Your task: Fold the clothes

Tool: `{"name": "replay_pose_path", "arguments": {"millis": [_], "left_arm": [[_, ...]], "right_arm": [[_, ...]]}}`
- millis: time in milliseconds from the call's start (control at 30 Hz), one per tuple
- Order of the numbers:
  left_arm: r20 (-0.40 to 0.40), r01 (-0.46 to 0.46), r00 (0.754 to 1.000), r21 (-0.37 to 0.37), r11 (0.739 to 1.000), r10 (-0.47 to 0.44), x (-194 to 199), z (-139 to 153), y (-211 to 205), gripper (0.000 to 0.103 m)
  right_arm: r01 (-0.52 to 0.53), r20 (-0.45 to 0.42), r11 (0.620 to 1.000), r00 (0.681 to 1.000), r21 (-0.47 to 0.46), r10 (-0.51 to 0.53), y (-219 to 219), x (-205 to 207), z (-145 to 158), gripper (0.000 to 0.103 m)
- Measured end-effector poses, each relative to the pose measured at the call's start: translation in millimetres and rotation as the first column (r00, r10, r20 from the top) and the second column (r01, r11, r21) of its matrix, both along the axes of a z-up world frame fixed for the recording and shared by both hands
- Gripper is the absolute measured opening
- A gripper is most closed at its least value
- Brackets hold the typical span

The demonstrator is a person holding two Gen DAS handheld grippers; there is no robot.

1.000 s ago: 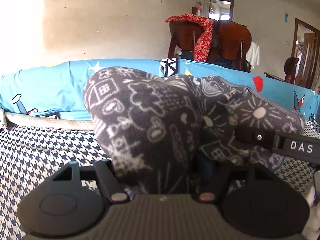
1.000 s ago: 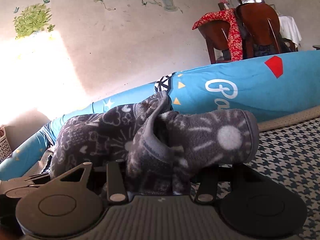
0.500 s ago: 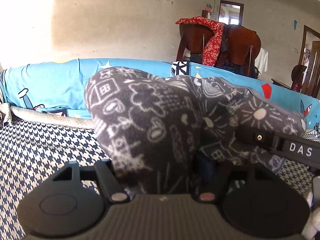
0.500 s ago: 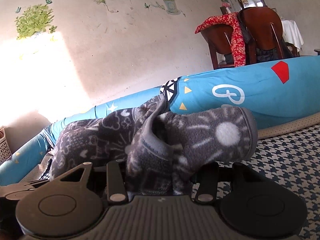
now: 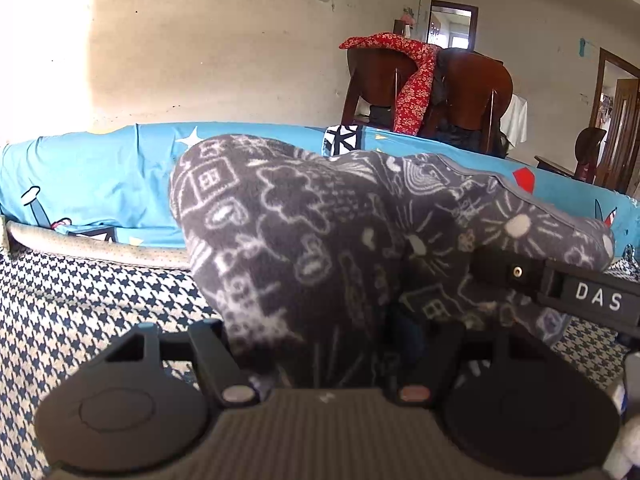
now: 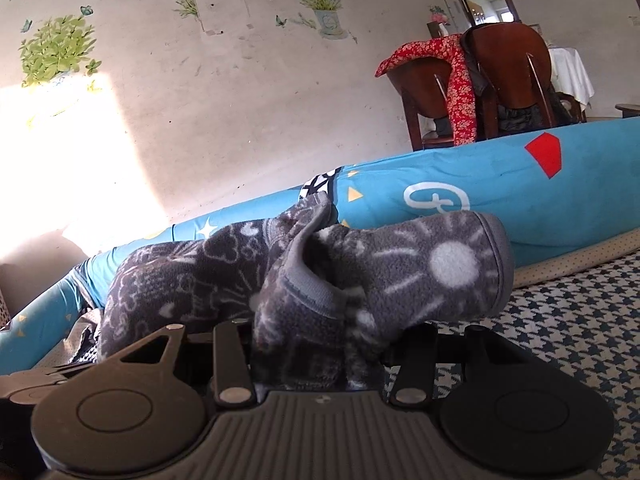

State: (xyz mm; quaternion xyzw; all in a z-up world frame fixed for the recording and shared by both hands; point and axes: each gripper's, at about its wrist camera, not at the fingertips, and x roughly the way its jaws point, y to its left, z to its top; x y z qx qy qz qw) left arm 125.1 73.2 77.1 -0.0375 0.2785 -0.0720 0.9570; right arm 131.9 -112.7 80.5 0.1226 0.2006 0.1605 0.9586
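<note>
A dark grey fleece garment [image 5: 320, 232] with white doodle print hangs bunched over the houndstooth surface [image 5: 80, 304]. My left gripper [image 5: 320, 320] is shut on one thick fold of it, and the cloth hides the fingertips. In the right wrist view the same garment [image 6: 400, 272] shows a grey hem and a sun print. My right gripper [image 6: 324, 332] is shut on another bunch there. The right gripper's black finger [image 5: 516, 272], next to a "DAS" label, pokes into the cloth at the right of the left wrist view. The left gripper's body [image 6: 36, 380] shows at the lower left edge.
A long blue printed cushion [image 5: 100, 184] borders the far side of the houndstooth surface [image 6: 560, 340]. Behind it stand dark wooden chairs [image 5: 472, 92] with a red patterned cloth [image 5: 412, 80] draped over them. A stained wall with plant stickers [image 6: 56, 52] rises beyond.
The background sinks slightly in the right wrist view. Both grippers keep the same hold on the garment, and the cloth's shape is unchanged.
</note>
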Motion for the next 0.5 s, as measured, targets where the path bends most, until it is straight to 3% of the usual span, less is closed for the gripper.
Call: {"name": "replay_pose_path", "arguments": {"millis": [500], "left_arm": [[-0.001, 0.006, 1.0, 0.006, 1.0, -0.006, 14, -8, -3, 0.068]], "right_arm": [[0.024, 0.001, 1.0, 1.0, 0.007, -0.024, 0, 9, -2, 0.047]]}}
